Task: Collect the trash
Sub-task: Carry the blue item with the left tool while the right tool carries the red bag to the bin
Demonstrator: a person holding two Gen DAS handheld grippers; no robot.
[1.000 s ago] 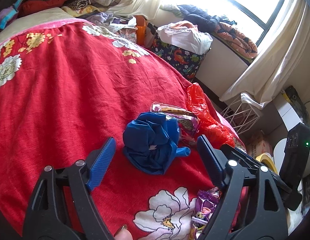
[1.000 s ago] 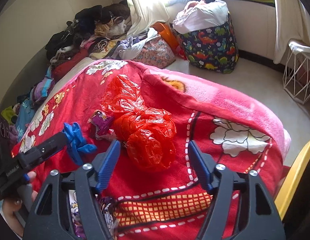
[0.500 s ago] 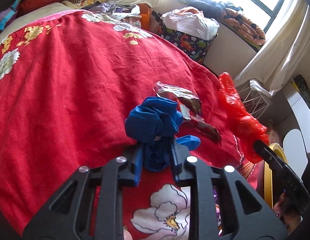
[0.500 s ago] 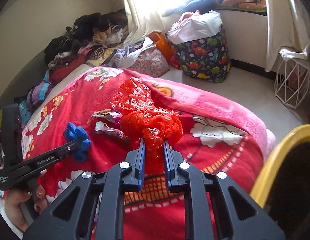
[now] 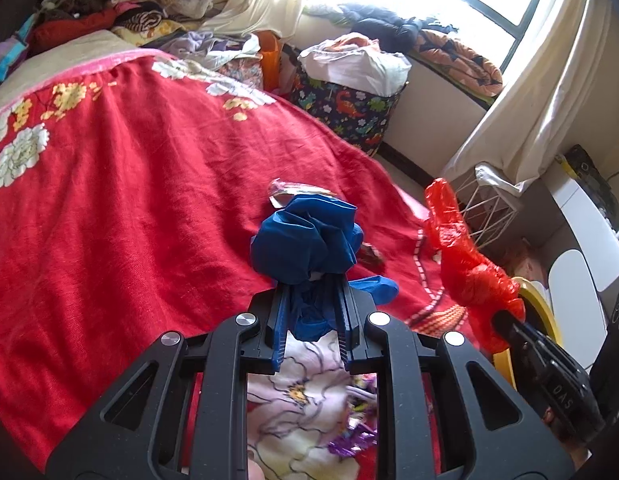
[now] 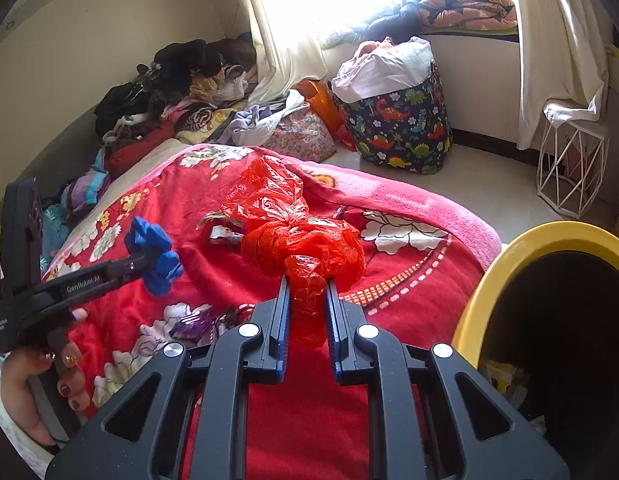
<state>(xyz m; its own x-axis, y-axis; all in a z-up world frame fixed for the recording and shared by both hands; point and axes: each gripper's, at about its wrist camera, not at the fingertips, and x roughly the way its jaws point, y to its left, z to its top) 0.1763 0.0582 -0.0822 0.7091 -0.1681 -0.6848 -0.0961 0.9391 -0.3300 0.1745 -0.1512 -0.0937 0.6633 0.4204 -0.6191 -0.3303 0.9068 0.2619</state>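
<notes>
My left gripper (image 5: 311, 300) is shut on a crumpled blue plastic bag (image 5: 305, 240), held just above the red flowered blanket (image 5: 129, 200). The same blue bag (image 6: 153, 252) shows at the left of the right wrist view. My right gripper (image 6: 307, 292) is shut on a knotted red plastic bag (image 6: 297, 232), lifted off the bed; the red bag (image 5: 461, 248) also hangs at the right of the left wrist view. Snack wrappers (image 6: 221, 228) lie on the blanket behind the bags, and a purple wrapper (image 5: 353, 440) lies below my left gripper. A yellow-rimmed bin (image 6: 549, 280) stands at the right, beside the bed.
A dinosaur-print basket (image 6: 401, 124) full of laundry stands on the floor by the window. A white wire basket (image 6: 569, 168) sits further right. Piled clothes (image 6: 181, 92) cover the far end of the bed. A person's hand (image 6: 49, 380) holds the left gripper.
Both grippers went from open around their bags to shut on them. Both bags have been lifted off the blanket, and the right gripper has moved toward the yellow-rimmed bin.
</notes>
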